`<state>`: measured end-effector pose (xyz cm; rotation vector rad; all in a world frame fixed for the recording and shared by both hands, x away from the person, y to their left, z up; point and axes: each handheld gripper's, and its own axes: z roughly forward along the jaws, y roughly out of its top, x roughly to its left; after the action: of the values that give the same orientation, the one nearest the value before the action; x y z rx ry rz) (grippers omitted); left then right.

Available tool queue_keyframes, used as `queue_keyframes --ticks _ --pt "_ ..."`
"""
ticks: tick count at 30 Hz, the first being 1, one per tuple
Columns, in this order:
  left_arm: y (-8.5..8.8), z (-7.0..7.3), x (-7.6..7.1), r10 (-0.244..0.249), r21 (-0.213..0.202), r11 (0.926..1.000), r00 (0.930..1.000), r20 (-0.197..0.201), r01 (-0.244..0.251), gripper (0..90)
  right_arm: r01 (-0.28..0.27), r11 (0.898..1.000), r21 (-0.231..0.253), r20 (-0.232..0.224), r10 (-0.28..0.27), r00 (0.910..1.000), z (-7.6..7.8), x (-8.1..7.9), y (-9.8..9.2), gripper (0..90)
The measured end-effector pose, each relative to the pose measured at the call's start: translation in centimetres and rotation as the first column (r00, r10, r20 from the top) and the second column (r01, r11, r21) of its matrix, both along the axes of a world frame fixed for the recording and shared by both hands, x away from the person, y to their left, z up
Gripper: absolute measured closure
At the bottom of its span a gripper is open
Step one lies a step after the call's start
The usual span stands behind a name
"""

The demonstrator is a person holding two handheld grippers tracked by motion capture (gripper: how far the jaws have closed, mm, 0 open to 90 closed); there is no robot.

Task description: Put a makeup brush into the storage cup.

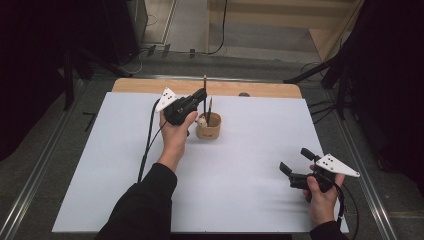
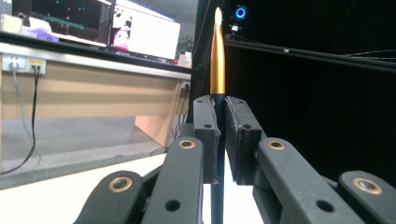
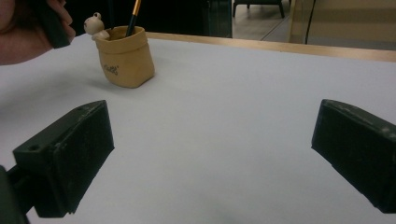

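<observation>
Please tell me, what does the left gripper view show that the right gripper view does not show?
The left gripper view alone gives the grip: the left gripper has its jaws closed on an upright pen with a gold upper part. Behind it are a monitor and a wooden desk.

The right gripper view alone gives the right gripper with its jaws wide apart over the white table, a tan cup with a small bear figure at its rim, and a hand beside the cup.

Both look along black jaws and include some white table.
</observation>
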<state>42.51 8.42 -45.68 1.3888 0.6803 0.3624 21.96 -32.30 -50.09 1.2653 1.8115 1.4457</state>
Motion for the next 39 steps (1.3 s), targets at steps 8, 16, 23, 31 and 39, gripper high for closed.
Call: queue_keyframes --ticks 8,16,23,31,39 --pt "0.5 -1.6 -0.1 0.021 0.0 0.9998 0.9987 -0.046 -0.022 84.2 0.0 1.0 0.003 0.002 0.0 1.0 0.0 0.0 0.0 0.0" --pt "0.4 -2.2 -0.2 0.013 0.035 0.9993 0.997 -0.076 -0.01 84.0 -0.003 1.0 0.001 0.0 0.003 1.0 0.0 0.1 0.1 0.0" --pt "0.9 -2.0 -0.5 0.017 0.066 0.9978 0.9948 -0.101 -0.01 79.3 -0.002 1.0 0.0 -0.002 0.002 1.0 -0.1 0.0 0.0 0.0" --pt "2.5 -1.1 -1.0 0.052 0.088 0.9954 0.9831 -0.175 -0.037 47.1 0.003 1.0 0.005 -0.001 -0.003 1.0 0.0 0.0 -0.1 0.0" --pt "4.7 -0.1 -2.7 0.017 0.118 0.993 0.9773 -0.211 0.008 0.0 0.0 1.0 -0.002 -0.002 0.0 1.0 0.0 0.0 0.1 0.0"
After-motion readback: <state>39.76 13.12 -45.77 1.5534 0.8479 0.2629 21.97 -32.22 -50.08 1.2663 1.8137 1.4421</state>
